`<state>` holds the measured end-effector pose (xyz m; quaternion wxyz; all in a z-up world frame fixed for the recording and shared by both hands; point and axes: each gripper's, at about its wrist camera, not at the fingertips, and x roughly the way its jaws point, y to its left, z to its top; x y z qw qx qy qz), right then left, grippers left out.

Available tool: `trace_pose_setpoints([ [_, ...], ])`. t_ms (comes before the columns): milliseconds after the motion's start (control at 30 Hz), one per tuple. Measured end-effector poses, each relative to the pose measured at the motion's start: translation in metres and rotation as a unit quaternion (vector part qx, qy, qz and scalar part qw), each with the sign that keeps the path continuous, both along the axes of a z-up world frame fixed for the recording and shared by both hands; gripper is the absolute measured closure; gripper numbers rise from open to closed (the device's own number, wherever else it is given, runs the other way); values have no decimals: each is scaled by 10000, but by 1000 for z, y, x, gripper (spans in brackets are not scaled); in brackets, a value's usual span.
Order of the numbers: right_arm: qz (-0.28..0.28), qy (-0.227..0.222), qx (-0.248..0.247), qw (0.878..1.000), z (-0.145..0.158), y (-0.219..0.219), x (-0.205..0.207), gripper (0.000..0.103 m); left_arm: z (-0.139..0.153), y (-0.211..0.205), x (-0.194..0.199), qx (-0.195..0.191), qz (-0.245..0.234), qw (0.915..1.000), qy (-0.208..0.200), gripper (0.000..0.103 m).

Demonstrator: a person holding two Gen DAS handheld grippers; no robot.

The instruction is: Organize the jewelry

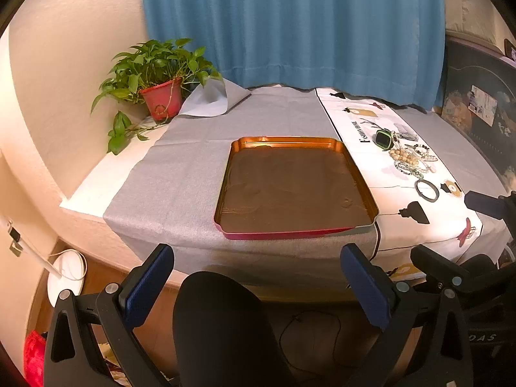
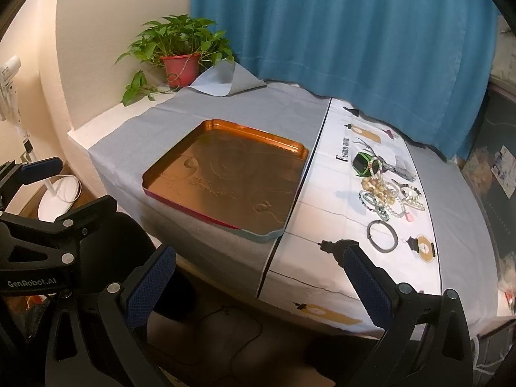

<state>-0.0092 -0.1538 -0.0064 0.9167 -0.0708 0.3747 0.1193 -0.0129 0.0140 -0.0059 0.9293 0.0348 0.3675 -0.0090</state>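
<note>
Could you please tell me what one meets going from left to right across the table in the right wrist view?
Potted plant → tray → green watch → dark bangle

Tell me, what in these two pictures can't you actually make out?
- Jewelry pile, both views: the bead bracelets overlap and are too small to count.
- Green watch, both views: its face is too small to read.
- Tray: the embossed pattern on its floor is too faint to identify.
- Floor under the table, left wrist view: hidden by the left gripper and a dark rounded shape I cannot identify.
- Table's right end, right wrist view: cut off by the lens edge.
</note>
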Motion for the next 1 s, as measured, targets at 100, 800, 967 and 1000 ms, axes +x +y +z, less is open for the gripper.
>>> trace_pose_setpoints([
  [100,-2,-2,4,10000,0,0,0,0,-2,2,-1,3,9,10000,16,1],
  [800,-22,55,27,10000,-3,0,-1,0,-5,2,-2,96,18,9999,30,1],
  [967,-21,57,22,10000,-3,-1,-1,0,-5,-1,-3,119,18,9999,32,1],
  [1000,-22,59,25,10000,-3,0,-1,0,-5,-1,-3,121,17,9999,34,1],
])
